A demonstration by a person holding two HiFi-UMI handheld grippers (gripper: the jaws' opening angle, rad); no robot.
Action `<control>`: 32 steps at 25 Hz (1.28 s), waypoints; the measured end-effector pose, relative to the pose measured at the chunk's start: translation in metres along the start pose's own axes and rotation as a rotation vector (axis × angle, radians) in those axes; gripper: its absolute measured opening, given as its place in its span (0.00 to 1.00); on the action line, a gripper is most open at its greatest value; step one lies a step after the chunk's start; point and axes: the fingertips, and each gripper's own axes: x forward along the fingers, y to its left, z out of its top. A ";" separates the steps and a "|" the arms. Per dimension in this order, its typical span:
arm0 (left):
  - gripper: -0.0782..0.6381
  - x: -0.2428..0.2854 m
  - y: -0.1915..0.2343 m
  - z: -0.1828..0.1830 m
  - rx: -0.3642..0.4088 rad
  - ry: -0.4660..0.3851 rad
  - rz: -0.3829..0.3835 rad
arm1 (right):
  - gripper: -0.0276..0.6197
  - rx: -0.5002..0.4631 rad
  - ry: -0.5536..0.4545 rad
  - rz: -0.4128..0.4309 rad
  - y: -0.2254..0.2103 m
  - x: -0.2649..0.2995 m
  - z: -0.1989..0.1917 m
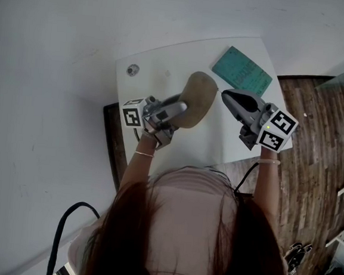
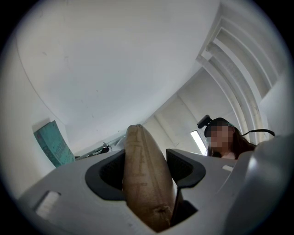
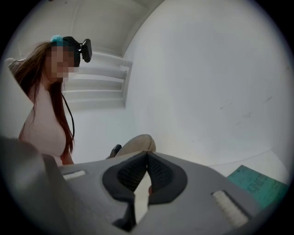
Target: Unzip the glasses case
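The tan glasses case (image 1: pixel 199 94) is held up above the white table (image 1: pixel 219 145), tilted away from me. My left gripper (image 1: pixel 180 109) is shut on its near end; in the left gripper view the case (image 2: pixel 143 179) stands narrow edge up between the two dark pads (image 2: pixel 106 176). My right gripper (image 1: pixel 225 96) hovers level just right of the case, its tips close to the case's right edge. In the right gripper view the jaws (image 3: pixel 147 156) are shut tip to tip, and the case (image 3: pixel 136 144) shows just beyond them. I cannot tell if anything is pinched.
A teal booklet (image 1: pixel 242 71) lies at the table's far right corner, also seen as the booklet (image 2: pixel 53 143) in the left gripper view. A small round fitting (image 1: pixel 133 70) sits in the table's far left corner. White walls enclose the table; wood floor (image 1: pixel 315 146) lies to the right.
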 end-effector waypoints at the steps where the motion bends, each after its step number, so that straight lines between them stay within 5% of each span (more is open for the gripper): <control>1: 0.50 0.000 0.000 0.001 -0.002 -0.006 0.001 | 0.05 0.002 -0.002 -0.001 0.000 0.000 -0.001; 32: 0.51 0.003 0.008 0.021 -0.131 -0.218 -0.007 | 0.05 0.053 -0.024 -0.031 0.003 0.010 -0.015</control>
